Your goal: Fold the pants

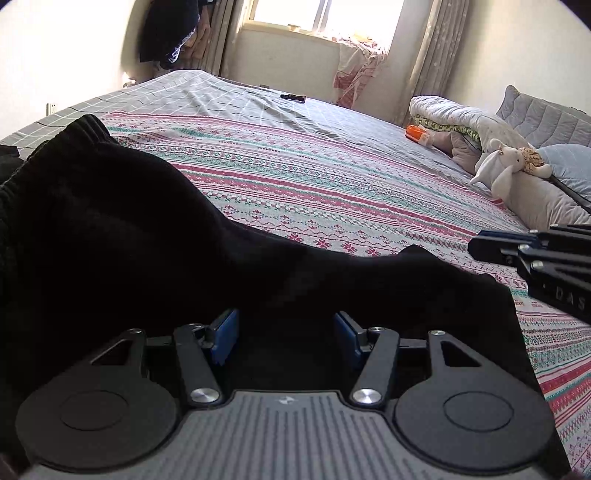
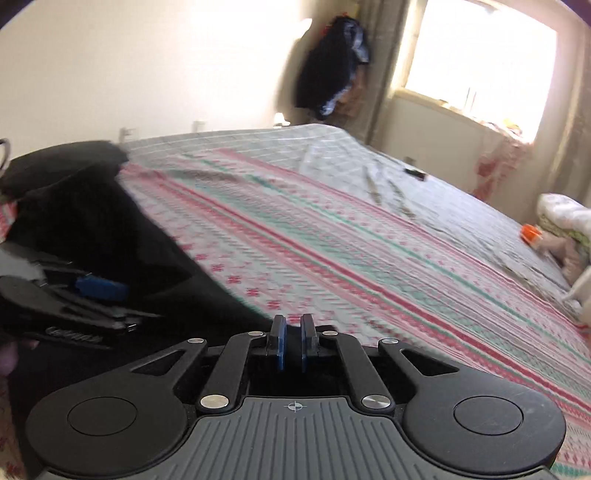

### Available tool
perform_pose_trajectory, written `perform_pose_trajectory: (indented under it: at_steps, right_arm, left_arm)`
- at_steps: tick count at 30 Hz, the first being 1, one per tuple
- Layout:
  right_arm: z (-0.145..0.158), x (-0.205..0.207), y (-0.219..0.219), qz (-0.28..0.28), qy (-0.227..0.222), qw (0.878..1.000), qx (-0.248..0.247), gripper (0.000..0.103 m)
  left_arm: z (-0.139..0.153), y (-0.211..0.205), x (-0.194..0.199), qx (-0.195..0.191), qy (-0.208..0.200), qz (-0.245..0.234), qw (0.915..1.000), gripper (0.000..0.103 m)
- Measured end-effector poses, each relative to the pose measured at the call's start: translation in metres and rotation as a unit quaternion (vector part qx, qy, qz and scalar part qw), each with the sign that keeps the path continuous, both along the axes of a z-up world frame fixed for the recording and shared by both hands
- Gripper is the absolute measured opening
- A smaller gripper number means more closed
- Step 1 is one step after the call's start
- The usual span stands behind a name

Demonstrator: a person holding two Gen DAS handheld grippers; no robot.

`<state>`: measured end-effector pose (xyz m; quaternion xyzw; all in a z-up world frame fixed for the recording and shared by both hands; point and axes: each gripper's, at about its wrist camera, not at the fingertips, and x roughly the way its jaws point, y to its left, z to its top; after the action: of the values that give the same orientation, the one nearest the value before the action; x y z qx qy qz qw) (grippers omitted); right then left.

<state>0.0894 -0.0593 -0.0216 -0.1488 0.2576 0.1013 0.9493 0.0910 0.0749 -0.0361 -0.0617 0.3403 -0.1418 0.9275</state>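
left claw [image 1: 284,334] is spread, blue pads [image 1: 227,332] well apart, and the black pants [image 1: 129,229] lie bunched across the gap between them; the fabric covers the pad tips, so i can't tell whether the pads actually press it. right claw [image 2: 294,341] is pressed nearly together, only a thin slit between its blue pads [image 2: 281,341]; nothing clearly sits in the slit, though the dark pants edge lies right at the tips and that view is motion-blurred. pants are on the bed [image 1: 332,177], piled at its near left side on the striped pink-and-teal cover [image 1: 314,192], one thick mass rising to the left and a thinner part running right toward the near edge. in the left view my right claw [image 1: 480,245] shows at the right border, just beside the pants' right end, over the cover. in the right view my left claw [image 2: 99,288] sits at the left with one blue pad visible, on the pants [image 2: 92,229]. farther back the grey checked sheet [image 1: 229,96] carries a small dark object [image 1: 292,97]. at the right end of the bed: a folded quilt [image 1: 454,114], an orange item [image 1: 415,132], a white plush toy [image 1: 506,166], grey pillows [image 1: 546,118]. dark clothes [image 1: 170,33] hang on the wall left of the window [image 1: 325,14], curtains [image 1: 439,55] at both sides.
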Motion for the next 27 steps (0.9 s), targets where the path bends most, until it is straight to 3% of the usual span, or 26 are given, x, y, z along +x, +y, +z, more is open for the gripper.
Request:
perform_pose_trajectory:
  at_steps: [1,4,9,15,19,27]
  right_arm:
    - [0.004,0.006,-0.011,-0.017,0.006,1.000,0.024,0.015]
    - [0.013,0.010,-0.032,-0.025,0.028,0.997,0.062,0.015]
    - [0.002,0.009,-0.033,-0.012,0.067,0.997,0.024,0.015]
    - [-0.034,0.028,-0.044,-0.034,0.137,0.990,-0.006,0.020]
    - [-0.043,0.025,-0.041,-0.025,0.129,0.991,-0.025,0.025]
    - [-0.035,0.032,-0.042,-0.015,0.168,0.986,-0.013,0.026]
  left_arm:
    - [0.000,0.001,0.000,-0.002,0.001,0.000,1.0000,0.070]
    - [0.001,0.002,0.001,-0.009,0.004,0.000,0.9999,0.070]
    - [0.004,0.006,0.004,-0.038,0.011,0.011,0.9992,0.070]
    - [0.003,0.005,0.005,-0.040,0.013,0.015,0.9990,0.070]
    - [0.002,0.003,0.005,-0.032,0.012,0.013,0.9993,0.070]
    - [0.002,0.002,0.007,-0.039,0.018,0.018,0.9989,0.070]
